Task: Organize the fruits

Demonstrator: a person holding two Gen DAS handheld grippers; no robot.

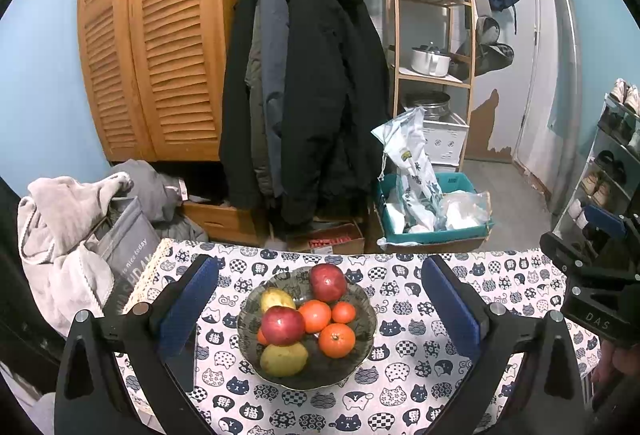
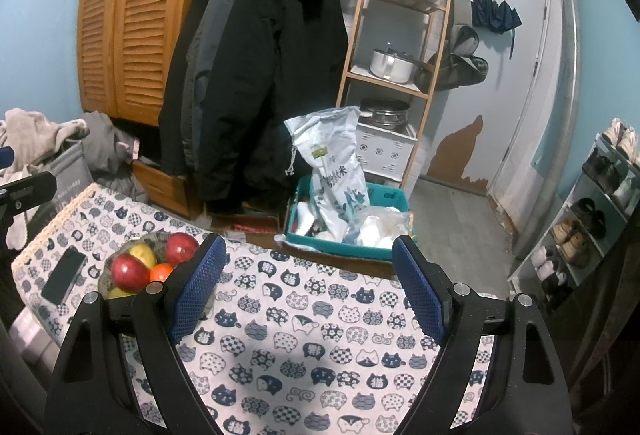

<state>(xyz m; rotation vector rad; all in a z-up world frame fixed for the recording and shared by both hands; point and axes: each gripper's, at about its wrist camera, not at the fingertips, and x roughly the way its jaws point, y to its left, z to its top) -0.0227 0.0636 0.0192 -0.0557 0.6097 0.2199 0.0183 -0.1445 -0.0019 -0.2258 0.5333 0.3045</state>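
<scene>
- Fruit in a glass bowl (image 1: 370, 319) on the bench (image 1: 404, 387) under a cat-print cloth (image 2: 320, 335): two red apples (image 1: 282, 325), two yellowish pears (image 1: 283, 358), several oranges (image 1: 337, 339); one orange mostly hidden behind the near apple.
- In the right wrist view, bowl half hidden by a blue claw pad; only part of the fruit showing.
- Left claw (image 1: 319, 307): jaws wide apart, bowl seen between them, nothing gripped or touched.
- Right claw (image 2: 308, 287): jaws wide apart over bare cloth, holding nothing.
- Only in the right wrist view: dark phone (image 2: 64, 279) lying flat just beside the bowl.
</scene>
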